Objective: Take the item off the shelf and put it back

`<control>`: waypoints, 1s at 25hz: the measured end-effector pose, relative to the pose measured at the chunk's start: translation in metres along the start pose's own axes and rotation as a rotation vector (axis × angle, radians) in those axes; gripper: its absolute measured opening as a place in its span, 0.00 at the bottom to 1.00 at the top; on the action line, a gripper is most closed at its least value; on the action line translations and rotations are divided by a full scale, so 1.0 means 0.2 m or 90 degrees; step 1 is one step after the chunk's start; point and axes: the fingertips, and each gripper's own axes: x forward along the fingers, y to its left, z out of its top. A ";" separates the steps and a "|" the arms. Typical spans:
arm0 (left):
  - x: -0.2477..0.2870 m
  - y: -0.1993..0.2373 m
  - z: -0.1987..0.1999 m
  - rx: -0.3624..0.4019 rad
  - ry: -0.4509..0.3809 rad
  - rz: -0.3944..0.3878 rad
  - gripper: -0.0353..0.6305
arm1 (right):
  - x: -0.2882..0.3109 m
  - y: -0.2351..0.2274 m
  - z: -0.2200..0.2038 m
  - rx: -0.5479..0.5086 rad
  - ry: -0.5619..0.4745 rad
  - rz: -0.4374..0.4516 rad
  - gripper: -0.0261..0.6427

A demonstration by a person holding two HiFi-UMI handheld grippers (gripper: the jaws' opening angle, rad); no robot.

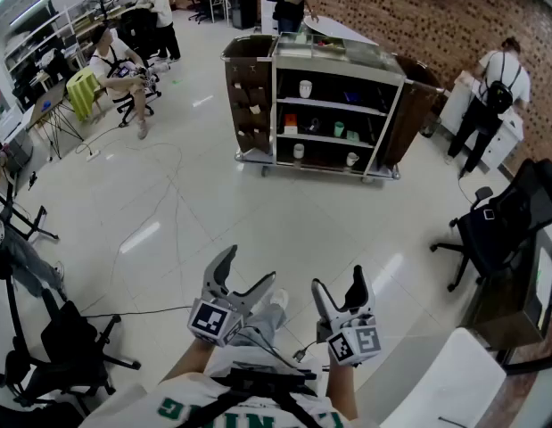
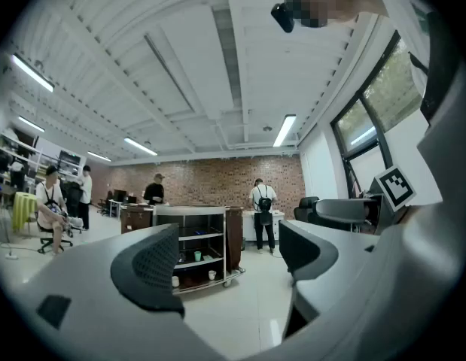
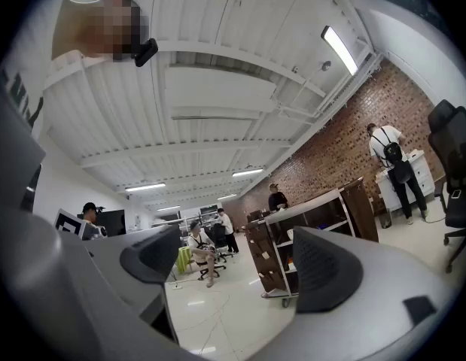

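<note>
The shelf cart [image 1: 334, 114] stands across the room on the tiled floor, far from both grippers. Its open shelves hold a white cup [image 1: 305, 88] and several other small items. My left gripper [image 1: 247, 267] is held low in front of my body, open and empty. My right gripper [image 1: 338, 281] sits beside it, jaws spread wide with nothing between them. In the left gripper view the cart [image 2: 193, 247] shows small and distant beyond the open gripper [image 2: 229, 254]. In the right gripper view the cart [image 3: 312, 228] appears between the jaws of the open gripper [image 3: 236, 262], far off.
Black office chairs stand at the right [image 1: 503, 226] and lower left [image 1: 66, 341]. A cable [image 1: 160, 194] trails over the floor between me and the cart. A seated person [image 1: 115, 65] is at the far left; another person [image 1: 490, 96] stands at a counter on the right. A white table corner [image 1: 463, 382] is near my right.
</note>
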 end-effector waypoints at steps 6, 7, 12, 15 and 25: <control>0.40 0.08 -0.02 -0.051 0.000 -0.033 0.66 | 0.26 -0.24 0.02 -0.016 0.003 -0.021 0.76; 0.48 0.11 -0.04 -0.045 -0.005 -0.037 0.66 | 0.32 -0.28 0.03 -0.019 0.004 -0.022 0.76; 0.84 0.29 0.06 -0.063 -0.035 -0.033 0.66 | 0.70 -0.40 0.12 -0.057 0.014 -0.001 0.76; 1.02 0.43 0.07 -0.043 -0.034 -0.023 0.66 | 0.95 -0.42 0.12 -0.066 0.021 0.018 0.76; 1.42 0.76 -0.04 -0.027 -0.038 0.012 0.66 | 1.32 -0.67 0.12 -0.087 0.063 0.022 0.76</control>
